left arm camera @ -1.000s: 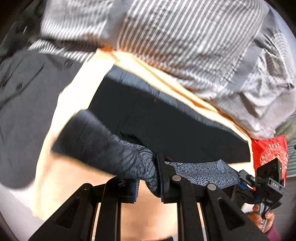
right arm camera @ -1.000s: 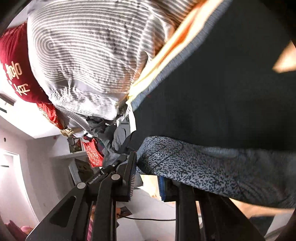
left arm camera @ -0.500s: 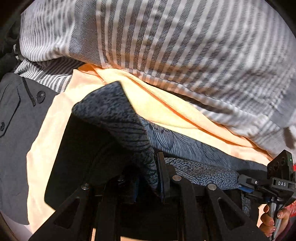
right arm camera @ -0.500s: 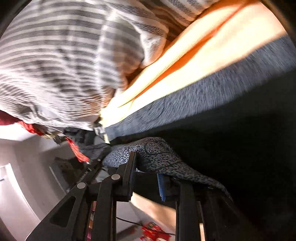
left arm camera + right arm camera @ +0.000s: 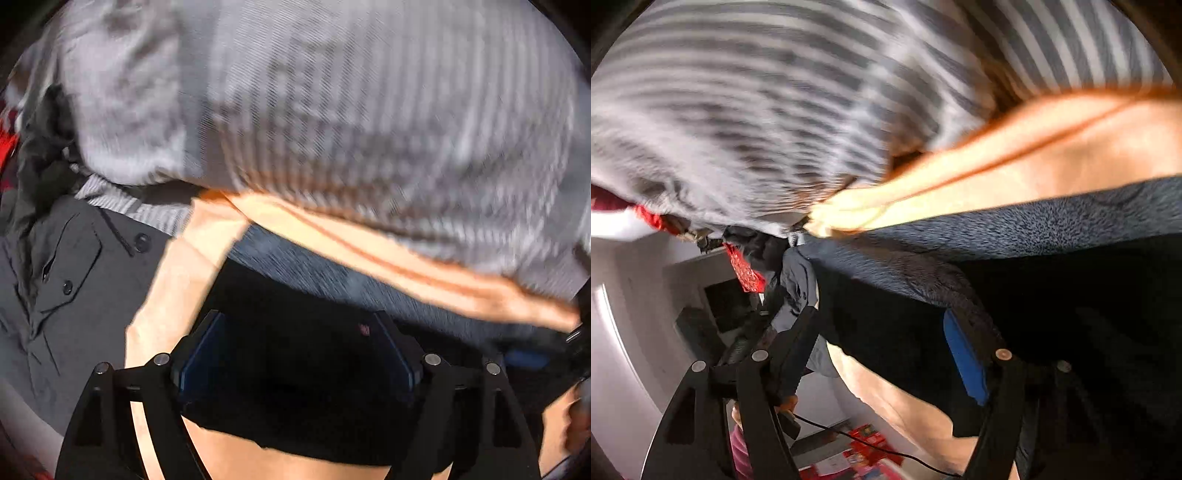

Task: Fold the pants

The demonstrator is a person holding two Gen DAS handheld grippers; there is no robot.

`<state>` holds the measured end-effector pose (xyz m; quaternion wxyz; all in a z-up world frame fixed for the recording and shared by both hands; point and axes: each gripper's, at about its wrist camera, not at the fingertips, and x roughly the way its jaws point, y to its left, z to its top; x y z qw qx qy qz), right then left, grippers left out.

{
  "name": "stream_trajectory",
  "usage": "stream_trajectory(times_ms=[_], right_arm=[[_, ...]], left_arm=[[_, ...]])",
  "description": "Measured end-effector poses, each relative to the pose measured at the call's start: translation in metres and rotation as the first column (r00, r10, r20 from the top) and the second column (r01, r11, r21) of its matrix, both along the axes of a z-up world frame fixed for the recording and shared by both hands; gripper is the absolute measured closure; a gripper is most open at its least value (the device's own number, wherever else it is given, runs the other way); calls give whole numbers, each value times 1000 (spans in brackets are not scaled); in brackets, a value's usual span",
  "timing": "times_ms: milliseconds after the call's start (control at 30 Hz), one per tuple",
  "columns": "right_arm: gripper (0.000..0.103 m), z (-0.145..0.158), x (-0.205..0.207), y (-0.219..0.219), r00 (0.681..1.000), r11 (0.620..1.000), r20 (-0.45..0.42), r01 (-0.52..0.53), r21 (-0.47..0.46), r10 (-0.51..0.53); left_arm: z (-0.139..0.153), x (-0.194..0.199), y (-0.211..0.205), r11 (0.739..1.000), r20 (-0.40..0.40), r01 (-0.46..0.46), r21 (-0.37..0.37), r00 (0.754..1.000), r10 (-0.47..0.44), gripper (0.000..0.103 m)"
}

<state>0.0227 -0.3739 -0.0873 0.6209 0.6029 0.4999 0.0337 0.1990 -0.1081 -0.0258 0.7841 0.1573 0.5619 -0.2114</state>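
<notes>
Both grippers have just been opening, jaws apart with nothing pinched: left gripper (image 5: 295, 354) over the dark pants (image 5: 295, 387), right gripper (image 5: 886, 354) at their mottled grey band (image 5: 1052, 225). Pants lie folded on the peach sheet (image 5: 173, 280), just below the striped bedding (image 5: 369, 110). Soft, light, floppy, I'd guess; grab corners at the fold edge.
</notes>
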Motion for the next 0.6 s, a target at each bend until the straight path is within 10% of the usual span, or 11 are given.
stream_trajectory(times_ms=[267, 433, 600], right_arm=[[34, 11, -16, 58, 986, 986, 6, -168, 23, 168], [42, -32, -34, 53, 954, 966, -226, -229, -116, 199], [35, -6, -51, 40, 975, 979, -151, -180, -97, 165]], left_arm=[[-72, -46, -37, 977, -50, 42, 209, 998, -32, 22], [-58, -64, -43, 973, -18, 46, 226, 999, -43, 22], [-35, -83, -54, 954, 27, 59, 295, 997, -70, 22]])
